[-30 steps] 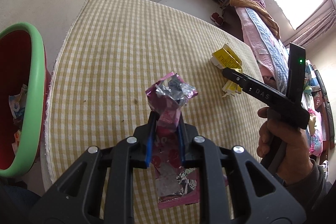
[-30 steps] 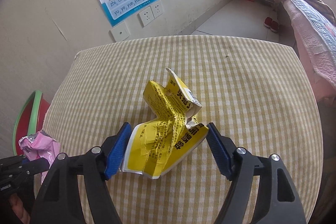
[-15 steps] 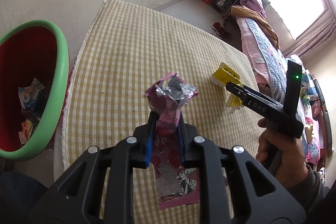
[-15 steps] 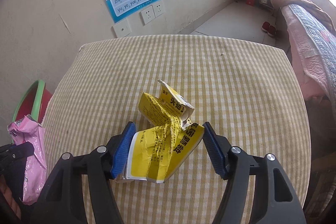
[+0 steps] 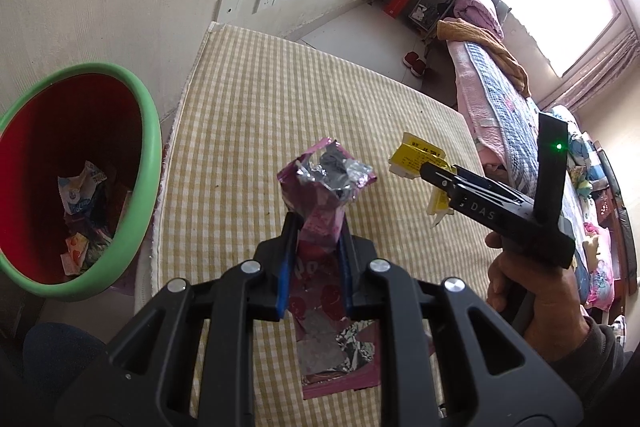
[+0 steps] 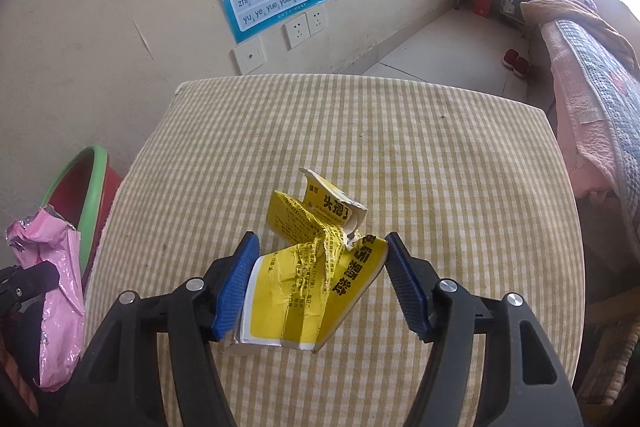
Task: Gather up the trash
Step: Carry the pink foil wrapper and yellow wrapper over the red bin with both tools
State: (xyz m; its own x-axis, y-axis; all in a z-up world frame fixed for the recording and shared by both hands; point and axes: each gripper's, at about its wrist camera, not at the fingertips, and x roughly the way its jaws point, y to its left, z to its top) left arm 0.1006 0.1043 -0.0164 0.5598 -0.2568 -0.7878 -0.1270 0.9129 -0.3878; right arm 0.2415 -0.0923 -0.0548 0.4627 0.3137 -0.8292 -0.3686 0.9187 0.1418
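The person is standing at the checked-cloth table (image 6: pixel 400 131) with a gripper in each hand, and both are carrying trash. The left gripper (image 5: pixel 314 243) is pinching a crumpled pink foil wrapper (image 5: pixel 326 187), its jaws drawn narrow around the wrapper's waist, the torn silver mouth sticking up above the pads. The right gripper (image 6: pixel 320 275) is clasping a crushed yellow carton (image 6: pixel 316 279), jaws about half spread, blue pads (image 6: pixel 236 291) pressing its two flanks.

The bin to aim for is the red basin with the green rim (image 5: pixel 148 155), sitting just off the table's left edge, lower than the tabletop (some wrappers are already lying in it). The wrapper is hanging over the table, nearer the basin than the carton, which is hanging further from it.

To my eye the carrying is the step in hand. It looks wise to be bringing the wrapper fully past the green rim before loosening, since foil drifts, and to be keeping the squeeze on the carton steady.
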